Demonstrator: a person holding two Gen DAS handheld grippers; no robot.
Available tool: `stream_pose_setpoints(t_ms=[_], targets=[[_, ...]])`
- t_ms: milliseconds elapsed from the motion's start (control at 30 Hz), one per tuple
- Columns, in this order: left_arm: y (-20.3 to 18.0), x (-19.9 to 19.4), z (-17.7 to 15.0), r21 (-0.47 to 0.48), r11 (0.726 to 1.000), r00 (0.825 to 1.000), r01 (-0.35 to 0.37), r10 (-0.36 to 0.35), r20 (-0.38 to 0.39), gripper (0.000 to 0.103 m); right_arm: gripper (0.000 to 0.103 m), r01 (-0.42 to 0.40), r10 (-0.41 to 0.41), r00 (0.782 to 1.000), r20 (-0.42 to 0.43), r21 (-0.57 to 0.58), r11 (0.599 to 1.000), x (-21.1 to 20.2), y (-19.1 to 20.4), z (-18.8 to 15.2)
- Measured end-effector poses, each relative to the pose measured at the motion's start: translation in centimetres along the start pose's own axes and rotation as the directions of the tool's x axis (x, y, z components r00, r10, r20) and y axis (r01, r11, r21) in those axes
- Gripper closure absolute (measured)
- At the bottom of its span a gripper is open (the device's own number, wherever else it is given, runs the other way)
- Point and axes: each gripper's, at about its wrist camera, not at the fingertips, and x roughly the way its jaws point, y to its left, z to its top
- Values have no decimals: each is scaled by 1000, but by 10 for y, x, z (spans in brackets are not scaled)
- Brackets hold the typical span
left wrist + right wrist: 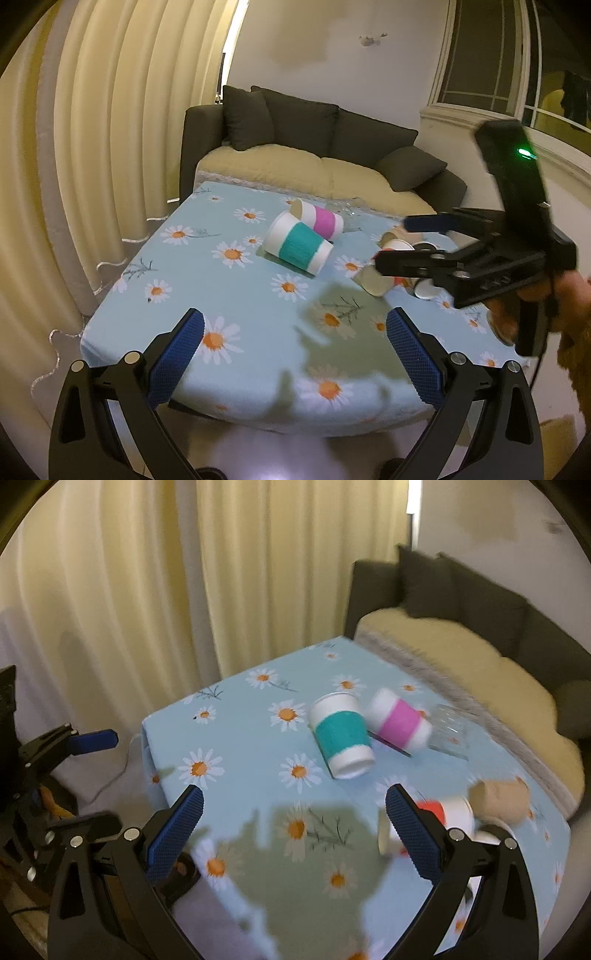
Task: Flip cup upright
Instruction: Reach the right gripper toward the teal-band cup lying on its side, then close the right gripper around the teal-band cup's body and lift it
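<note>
1. Looking along the left gripper (294,363): spread wide, empty, low over the near edge of the daisy cloth (229,302). Teal cup (298,248) on its side mid-table, mouth toward the curtain (88,155), base toward the right gripper (399,242), which is also parted and hovering over a jumble of cups (384,273). Pink cup (318,218) just behind, also lying down.

2. Looking along the right gripper (294,843): wide apart, holding nothing. Teal cup (341,734) ahead, base nearest, pink cup (400,722) beside it, clear glass (448,731) beyond. Red cup (443,812) and brown cup (498,799) close by the right finger (413,834).

3. Likely light paper, thin-walled, easily crushed, prone to rolling; ribbed teal sleeve probably grippier than the smooth white rim. Best pinched gently across the sleeve.
</note>
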Motion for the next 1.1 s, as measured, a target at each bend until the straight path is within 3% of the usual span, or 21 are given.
stream_pose_setpoints(t_ms=[167,367,533,733,933,1100], targets=[[18,22,16,-5,1000,1000,-8,8,-7,7,5,-46,45,992,-117,-7,999,46,-20,27],[30,50,24,3,1000,998,9,-9,-54,7,5,-46,38,973,-226,-32,998,91,-37,49],[36,70,25,-17,999,993,37,-39,-111,7,6,-59,42,943,-331,-41,997,127,-53,56],[54,86,24,-104,994,986,24,-40,-159,7,15,-69,51,916,-397,-29,997,155,-64,50],[68,88,23,-160,987,983,5,-34,-178,7,42,-71,57,893,-446,-13,997,168,-65,40],[71,90,23,-174,985,981,-3,-30,-190,7,44,-78,73,897,-436,7,997,156,-63,36]])
